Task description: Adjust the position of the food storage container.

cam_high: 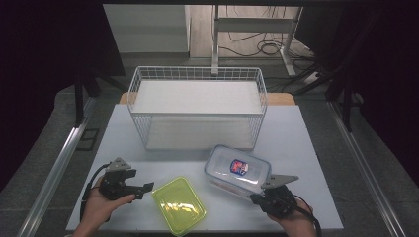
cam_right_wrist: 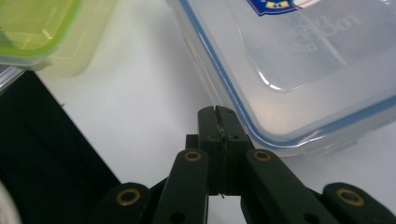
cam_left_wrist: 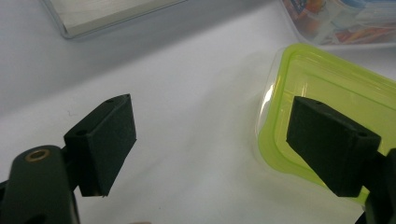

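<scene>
Closed tight, my right gripper (cam_right_wrist: 218, 110) had its jaws pressed together with nothing between them, the tips touching the near rim of the clear blue-trimmed container (cam_high: 237, 170), which sat tilted on the white table (cam_high: 306, 148) in front of the wire basket (cam_high: 197, 106). My left gripper (cam_high: 146, 188) stood with its jaws spread wide and empty, one pad over bare table, the other over the near edge of the green container (cam_high: 179, 205), which lay near the front edge, just beside the clear one but apart from it.

I judged the clear container to be light, stiff plastic with a smooth, slippery lid; squeezing the flat top would get me nowhere. A shut gripper could only nudge it, so the raised rim or a side wall looked like the sensible place to take hold, with the jaws opened first. The green one seemed much the same, thin-walled and easy to skid across the table.

By my count: two containers, one clear and one green; one basket; two grippers.
</scene>
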`<action>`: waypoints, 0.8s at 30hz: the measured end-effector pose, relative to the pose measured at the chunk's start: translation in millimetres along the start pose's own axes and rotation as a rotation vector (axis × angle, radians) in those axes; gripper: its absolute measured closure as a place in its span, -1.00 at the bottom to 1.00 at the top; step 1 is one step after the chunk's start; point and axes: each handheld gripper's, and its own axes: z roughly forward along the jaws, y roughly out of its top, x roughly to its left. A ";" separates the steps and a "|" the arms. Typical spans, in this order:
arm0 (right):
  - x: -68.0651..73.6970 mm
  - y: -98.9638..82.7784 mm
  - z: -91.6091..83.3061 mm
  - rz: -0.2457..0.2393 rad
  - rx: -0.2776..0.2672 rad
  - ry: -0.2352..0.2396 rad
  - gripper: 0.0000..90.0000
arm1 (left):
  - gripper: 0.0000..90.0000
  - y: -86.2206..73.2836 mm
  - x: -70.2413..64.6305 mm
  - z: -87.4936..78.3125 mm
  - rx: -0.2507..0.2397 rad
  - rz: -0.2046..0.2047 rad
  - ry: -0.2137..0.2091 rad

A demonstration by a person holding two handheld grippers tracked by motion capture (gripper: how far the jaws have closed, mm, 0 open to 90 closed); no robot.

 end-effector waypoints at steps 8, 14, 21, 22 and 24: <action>-16.5 -2.4 -2.6 0.042 -0.020 -0.036 0.98 | -0.65 0.5 0.2 -0.2 -0.002 -0.002 -0.002; -31.0 -2.3 -3.3 0.076 -0.036 -0.072 0.98 | -0.65 1.5 -1.0 0.5 0.000 0.002 -0.004; -39.9 1.6 -1.5 0.085 -0.051 -0.090 0.98 | -0.65 4.8 -4.9 1.1 -0.004 0.008 -0.011; -39.9 1.6 -1.5 0.085 -0.051 -0.090 0.98 | -0.65 4.8 -4.9 1.1 -0.004 0.008 -0.011; -40.5 1.1 -1.3 0.092 -0.055 -0.087 0.98 | -0.66 5.9 -6.5 2.1 -0.003 0.009 -0.015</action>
